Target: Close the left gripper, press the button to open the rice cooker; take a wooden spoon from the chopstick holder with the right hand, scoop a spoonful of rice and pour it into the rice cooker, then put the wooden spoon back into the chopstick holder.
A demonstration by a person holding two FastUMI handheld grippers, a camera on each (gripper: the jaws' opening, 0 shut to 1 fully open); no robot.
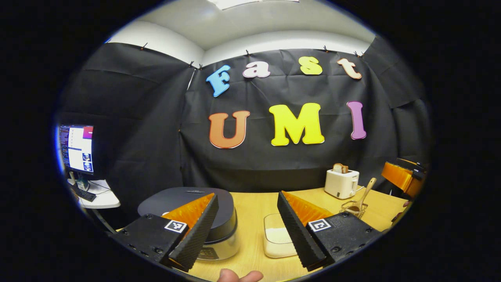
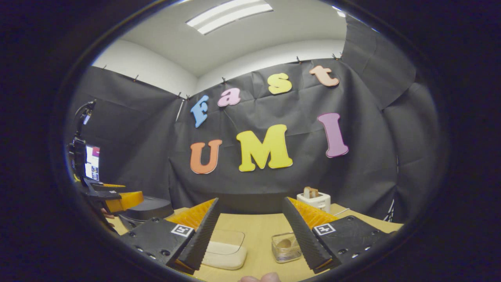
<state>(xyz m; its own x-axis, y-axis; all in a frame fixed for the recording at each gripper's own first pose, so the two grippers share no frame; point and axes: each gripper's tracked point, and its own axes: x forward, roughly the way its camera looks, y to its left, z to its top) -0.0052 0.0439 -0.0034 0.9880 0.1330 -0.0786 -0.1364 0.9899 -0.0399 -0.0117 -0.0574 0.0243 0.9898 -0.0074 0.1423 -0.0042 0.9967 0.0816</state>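
Rice cooker point(image 1: 203, 219): round, dark flat lid shut, glossy pale body; table's left.
Rice container point(image 1: 278, 241): clear, rounded-square, white rice inside; centre.
Wooden spoon point(image 1: 363, 197): upright in wire chopstick holder point(image 1: 353, 208); right.
Left gripper point(image 1: 247, 231): jaws wide apart, empty.
Right gripper point(image 2: 250, 235): jaws wide apart, empty.

One rice cooker point(image 1: 203, 219), one toaster point(image 1: 341, 183), one wooden spoon point(image 1: 364, 196), one monitor point(image 1: 77, 149).

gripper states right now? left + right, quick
Left gripper: open, holding nothing, above the wooden table by the closed dark-lidded rice cooker.
Right gripper: open, holding nothing, above the clear container of white rice.
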